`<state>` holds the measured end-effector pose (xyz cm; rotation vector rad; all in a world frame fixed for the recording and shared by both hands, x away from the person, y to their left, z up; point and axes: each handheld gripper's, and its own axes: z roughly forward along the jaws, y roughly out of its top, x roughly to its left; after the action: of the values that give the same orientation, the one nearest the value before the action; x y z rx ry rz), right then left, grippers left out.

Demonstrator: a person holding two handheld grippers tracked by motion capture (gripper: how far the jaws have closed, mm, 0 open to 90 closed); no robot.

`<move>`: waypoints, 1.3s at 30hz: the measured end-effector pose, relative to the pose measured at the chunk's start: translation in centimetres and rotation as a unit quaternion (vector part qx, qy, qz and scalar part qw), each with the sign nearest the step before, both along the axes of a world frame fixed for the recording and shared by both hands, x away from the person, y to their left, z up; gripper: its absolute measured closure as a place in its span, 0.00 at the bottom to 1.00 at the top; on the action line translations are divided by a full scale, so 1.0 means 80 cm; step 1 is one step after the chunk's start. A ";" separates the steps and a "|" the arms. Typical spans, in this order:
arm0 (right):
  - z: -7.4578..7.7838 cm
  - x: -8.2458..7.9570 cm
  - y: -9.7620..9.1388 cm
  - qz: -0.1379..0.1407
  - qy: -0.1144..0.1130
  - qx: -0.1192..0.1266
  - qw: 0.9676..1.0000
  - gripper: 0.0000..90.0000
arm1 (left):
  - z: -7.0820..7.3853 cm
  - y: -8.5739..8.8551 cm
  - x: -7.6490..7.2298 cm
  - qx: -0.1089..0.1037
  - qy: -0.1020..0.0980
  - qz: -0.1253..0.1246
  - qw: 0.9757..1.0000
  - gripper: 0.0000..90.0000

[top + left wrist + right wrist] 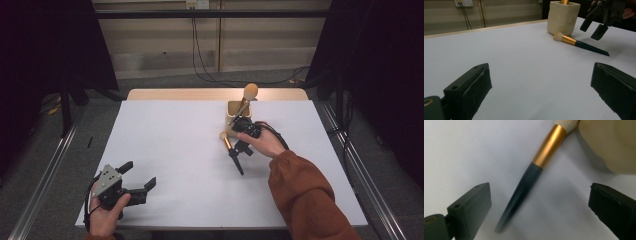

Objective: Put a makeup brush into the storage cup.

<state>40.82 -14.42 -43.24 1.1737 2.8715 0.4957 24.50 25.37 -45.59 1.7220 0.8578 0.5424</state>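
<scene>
Dark-handled, gold-ferruled makeup brush [536,175] lies on the white counter [175,150]; our right tongs [242,146] hover released above it, left tongs [137,177] released; next, we clench.

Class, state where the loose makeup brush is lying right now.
In the high view the loose makeup brush lies flat on the white table, right of centre, bristles beside the cream holder, under the open right gripper.

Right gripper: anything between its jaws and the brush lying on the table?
Nothing. In the right gripper view the right gripper has its jaws open, straddling the dark handle of the brush, with bare white table around it. The cream holder stands beside the bristle end.
</scene>
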 end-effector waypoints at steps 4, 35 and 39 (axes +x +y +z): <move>-0.004 0.005 0.011 0.004 0.000 -0.010 1.000 0.05 | 0.000 0.000 0.000 0.000 -0.001 -0.002 1.000 0.03; -0.027 0.027 0.045 -0.017 0.000 -0.044 0.999 0.58 | -0.001 -0.005 0.001 0.008 0.000 -0.011 1.000 0.03; -0.027 0.027 0.047 -0.019 -0.003 -0.048 0.999 0.61 | -0.002 -0.005 0.001 0.008 0.000 -0.011 1.000 0.03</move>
<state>43.00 -10.67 -45.42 1.2084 2.8263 0.3555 24.57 25.00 -45.71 1.7442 0.8365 0.5356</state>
